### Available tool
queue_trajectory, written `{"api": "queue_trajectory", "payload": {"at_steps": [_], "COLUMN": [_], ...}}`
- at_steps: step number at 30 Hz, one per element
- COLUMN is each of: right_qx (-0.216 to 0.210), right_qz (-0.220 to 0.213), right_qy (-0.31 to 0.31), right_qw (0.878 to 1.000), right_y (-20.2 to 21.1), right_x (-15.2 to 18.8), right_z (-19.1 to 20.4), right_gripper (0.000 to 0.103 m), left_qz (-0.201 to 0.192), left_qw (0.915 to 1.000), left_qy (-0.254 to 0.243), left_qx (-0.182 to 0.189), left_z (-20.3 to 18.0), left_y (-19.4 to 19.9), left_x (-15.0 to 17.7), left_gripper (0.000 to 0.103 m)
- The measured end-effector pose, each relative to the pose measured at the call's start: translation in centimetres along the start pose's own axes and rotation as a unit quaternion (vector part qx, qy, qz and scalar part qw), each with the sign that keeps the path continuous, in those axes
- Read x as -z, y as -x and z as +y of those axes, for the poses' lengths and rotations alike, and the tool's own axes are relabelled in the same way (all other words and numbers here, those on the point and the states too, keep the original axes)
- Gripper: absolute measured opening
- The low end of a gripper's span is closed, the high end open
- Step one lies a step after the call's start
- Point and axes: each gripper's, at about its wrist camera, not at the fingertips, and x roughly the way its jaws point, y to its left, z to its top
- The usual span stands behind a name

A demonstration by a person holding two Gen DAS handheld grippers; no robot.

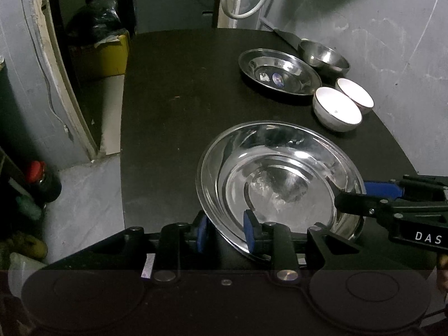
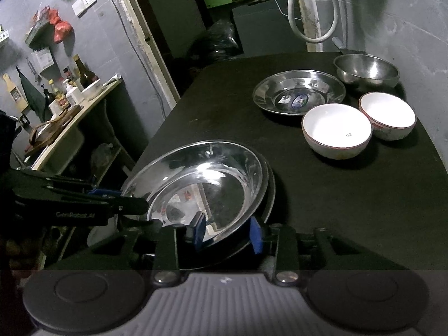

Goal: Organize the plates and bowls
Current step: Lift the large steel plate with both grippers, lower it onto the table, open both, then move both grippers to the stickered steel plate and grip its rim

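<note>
Two large steel plates [image 1: 280, 179] are stacked on the black table, also in the right wrist view [image 2: 201, 184]. My left gripper [image 1: 225, 231] straddles their near-left rim with a wide gap between its blue pads; nothing is clamped. My right gripper [image 2: 228, 233] straddles the rim on the opposite side, jaws also apart; it shows from the side in the left view [image 1: 364, 196]. Farther back stand a smaller steel plate [image 1: 278, 71], a steel bowl [image 1: 323, 57] and two white bowls [image 1: 337, 109] [image 1: 355, 92].
The table [image 1: 173, 117] ends at the grey wall on the right and drops off on the left. A side shelf with bottles [image 2: 70, 89] stands left of the table. A yellow box [image 1: 109, 56] sits beyond the far-left corner.
</note>
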Motion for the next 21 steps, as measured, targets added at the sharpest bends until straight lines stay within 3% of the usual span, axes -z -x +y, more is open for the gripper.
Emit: {"api": "queue_trajectory", "payload": {"at_steps": [3,4,7,12,18,21], "right_qx": [0.003,0.005,0.006,0.015,0.028,0.034], "right_qz": [-0.001,0.0,-0.003,-0.013,-0.027,-0.031], "right_qy": [-0.002,-0.004,-0.011,-0.025,-0.045,-0.05], "right_qw": [1.0,1.0,1.0,1.0,0.998,0.998], "right_y": [0.0,0.0,0.1,0.4,0.5,0.4], "right_x": [0.0,0.1,0.2,0.3,0.0,-0.1], "right_z": [-0.1,-0.1,-0.5,-1.1,-1.9,-2.3], "right_gripper": [0.056,0.056,0.062,0.083,0.102,0.103], "left_qz": [-0.004,-0.007,-0.02,-0.044,-0.064,-0.07], "left_qw": [1.0,1.0,0.9998,0.9985,0.9964,0.9956], "left_qy": [0.0,0.0,0.0,0.012,0.028,0.041], "left_qx": [-0.001,-0.002,-0.01,-0.029,-0.048,-0.045], "left_z": [0.0,0.0,0.0,0.5,1.4,2.0], "left_y": [0.1,0.2,0.5,0.8,0.3,-0.2], "left_x": [0.0,-0.1,-0.3,-0.9,-2.7,-3.6], "left_gripper": [0.035,0.038,0.057,0.089,0.102,0.102]}}
